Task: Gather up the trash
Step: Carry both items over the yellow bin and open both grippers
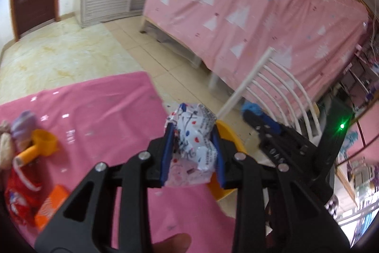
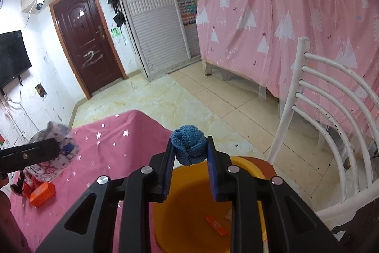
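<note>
left gripper (image 1: 193,153), close under the lens: blue pads clamped on a crumpled white wrapper (image 1: 194,146) with red and blue print, held in the air past the edge of the pink table (image 1: 99,106), above the yellow bin's rim (image 1: 228,134).

right gripper (image 2: 189,159): clamped on a balled blue knit cloth (image 2: 188,145), hanging right over the yellow bin (image 2: 189,212). the bin seems to sit on the seat of the white chair (image 2: 331,110), just beside the table; the seat is mostly hidden.

in the bin: an orange packet (image 2: 216,225) flat on the bottom, and a pale scrap beside it, half hidden by the gripper. so some collecting looks done.

left on the table, far side: a red bag (image 1: 20,191), an orange box (image 1: 51,208), a yellow cup-like toy (image 1: 43,142), a purple-and-beige lump at the frame edge, too blurred to name. which of these count as trash i cannot say.

judgement: roughly midway. two pieces are carried and positioned at the bin but not yet released; at least the red bag and orange box probably remain to fetch.
</note>
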